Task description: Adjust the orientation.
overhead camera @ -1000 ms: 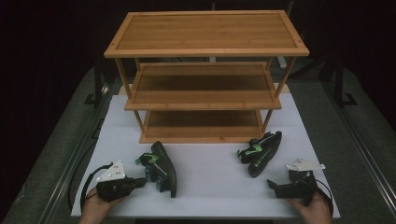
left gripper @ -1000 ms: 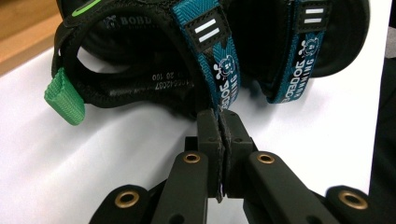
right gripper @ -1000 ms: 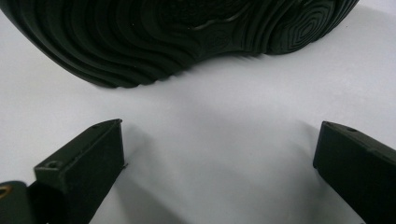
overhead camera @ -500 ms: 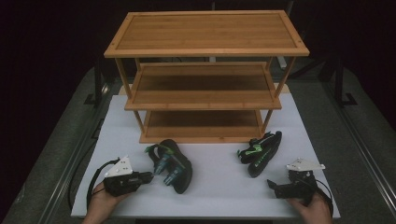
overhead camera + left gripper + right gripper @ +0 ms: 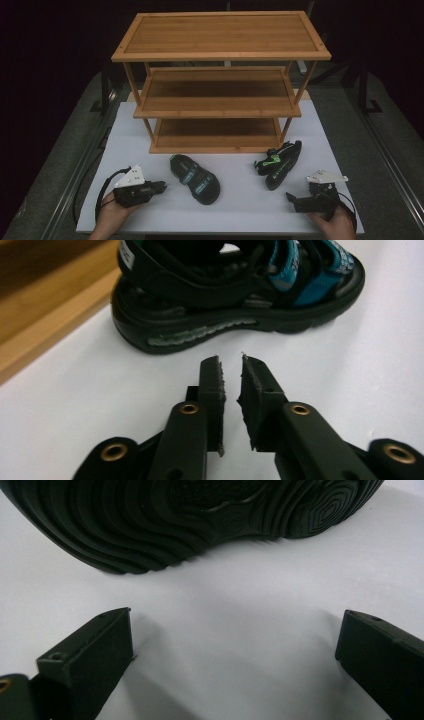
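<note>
A black sandal with teal straps (image 5: 195,179) lies flat on its sole on the white mat, in front of the rack's left half. My left gripper (image 5: 162,186) sits just left of it, apart from it. In the left gripper view its jaws (image 5: 231,360) have just been opening; they stand a narrow gap apart with nothing between them, pointing at the sandal's side (image 5: 240,295). A second black sandal with green straps (image 5: 280,162) lies on its side at the right. My right gripper (image 5: 291,199) is below it, open wide (image 5: 237,612), facing its ribbed sole (image 5: 190,515).
A three-tier bamboo shoe rack (image 5: 220,35) stands at the back of the white mat (image 5: 240,215), its shelves bare. Dark metal rails run along both sides of the table. The mat's front edge lies close under both hands.
The teal-strapped sandal, standing on its edge at my left gripper a second ago, has tipped over to lie flat. The left gripper has let go and drawn back left. The right gripper stayed put.
</note>
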`<act>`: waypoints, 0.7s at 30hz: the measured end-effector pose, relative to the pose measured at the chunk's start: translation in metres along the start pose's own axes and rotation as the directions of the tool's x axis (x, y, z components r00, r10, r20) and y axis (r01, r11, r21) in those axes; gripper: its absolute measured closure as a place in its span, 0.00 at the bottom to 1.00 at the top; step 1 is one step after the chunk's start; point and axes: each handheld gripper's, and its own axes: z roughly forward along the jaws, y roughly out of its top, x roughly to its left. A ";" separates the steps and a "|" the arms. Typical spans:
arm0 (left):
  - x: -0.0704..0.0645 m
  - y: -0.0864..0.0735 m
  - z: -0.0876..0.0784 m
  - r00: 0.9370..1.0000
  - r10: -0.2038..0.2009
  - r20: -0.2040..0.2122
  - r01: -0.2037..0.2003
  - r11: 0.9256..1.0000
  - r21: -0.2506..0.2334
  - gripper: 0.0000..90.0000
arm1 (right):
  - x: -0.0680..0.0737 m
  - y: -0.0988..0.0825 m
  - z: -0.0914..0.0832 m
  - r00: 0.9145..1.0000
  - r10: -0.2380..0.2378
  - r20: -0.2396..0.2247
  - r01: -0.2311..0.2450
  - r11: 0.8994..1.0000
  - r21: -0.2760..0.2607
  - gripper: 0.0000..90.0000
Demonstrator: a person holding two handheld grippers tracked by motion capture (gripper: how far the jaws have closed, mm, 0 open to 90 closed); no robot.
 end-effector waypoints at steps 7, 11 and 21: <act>0.021 0.024 -0.009 0.999 -0.019 -0.047 0.018 1.000 -0.017 1.00 | 0.000 0.000 0.000 1.000 -0.004 0.000 0.004 1.000 -0.002 0.01; 0.037 0.034 -0.001 0.997 -0.030 -0.076 0.029 0.999 -0.014 1.00 | 0.000 0.000 0.000 1.000 -0.002 0.000 0.002 1.000 0.000 0.01; 0.072 0.053 0.038 0.997 -0.032 -0.069 0.031 0.999 -0.013 1.00 | 0.000 0.000 0.000 1.000 -0.002 0.000 0.002 1.000 -0.002 0.01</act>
